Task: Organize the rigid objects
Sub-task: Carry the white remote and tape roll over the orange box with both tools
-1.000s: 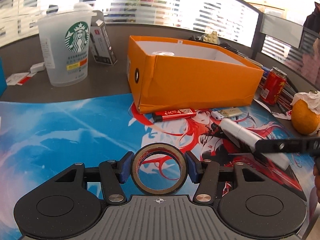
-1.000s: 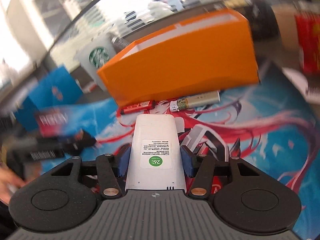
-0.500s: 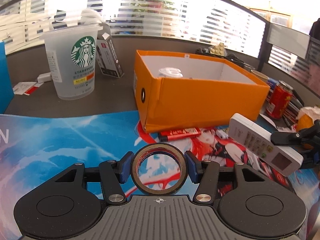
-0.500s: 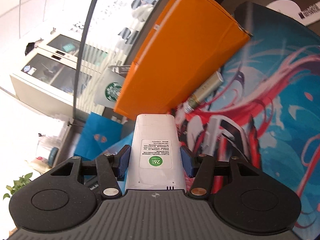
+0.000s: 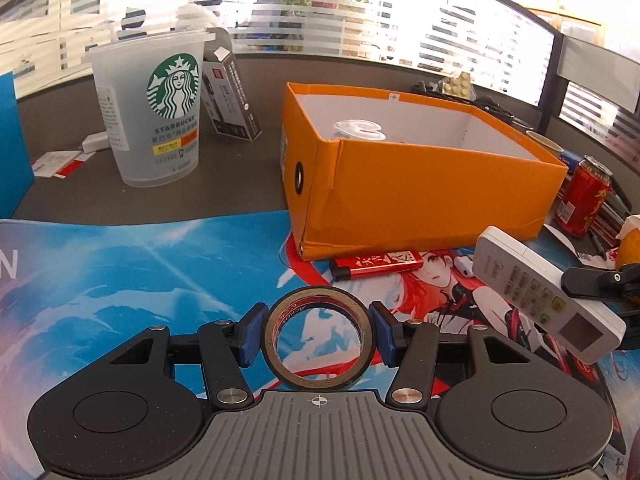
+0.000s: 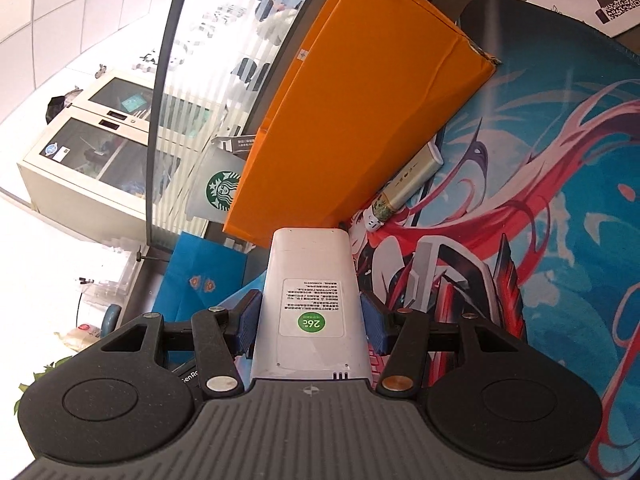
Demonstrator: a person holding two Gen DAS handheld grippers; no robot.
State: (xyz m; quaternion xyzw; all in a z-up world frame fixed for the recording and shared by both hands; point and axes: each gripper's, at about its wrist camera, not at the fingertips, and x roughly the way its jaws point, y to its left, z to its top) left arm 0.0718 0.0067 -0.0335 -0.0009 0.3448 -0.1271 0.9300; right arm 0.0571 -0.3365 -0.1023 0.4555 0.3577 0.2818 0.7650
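Left hand-held gripper (image 5: 319,334): blue pads clamped on both sides of a brown roll of adhesive tape (image 5: 319,343), roll upright with its hole facing the camera, low centre of frame, above the blue anime-print desk mat (image 5: 120,280).

Right hand-held gripper (image 6: 311,320): closed on a white rectangular air-conditioner remote (image 6: 311,300), back label up in its own view. In the left view the same remote (image 5: 540,292) sits at the right edge, button side up, off the mat, just in front of the open orange cardboard box (image 5: 420,188). Right view is rolled heavily to one side.

Box is mid-frame, straddling the mat's back edge and the grey worktop (image 5: 240,168); something clear and plastic lies inside, can't tell what. Red lighter (image 5: 376,266) on the mat just beside the box's front wall. Gold-coloured lighter (image 6: 408,184) also along that wall.

Upper left: frosted Starbucks plastic cup (image 5: 156,108). Right edge: red drink can (image 5: 584,196).
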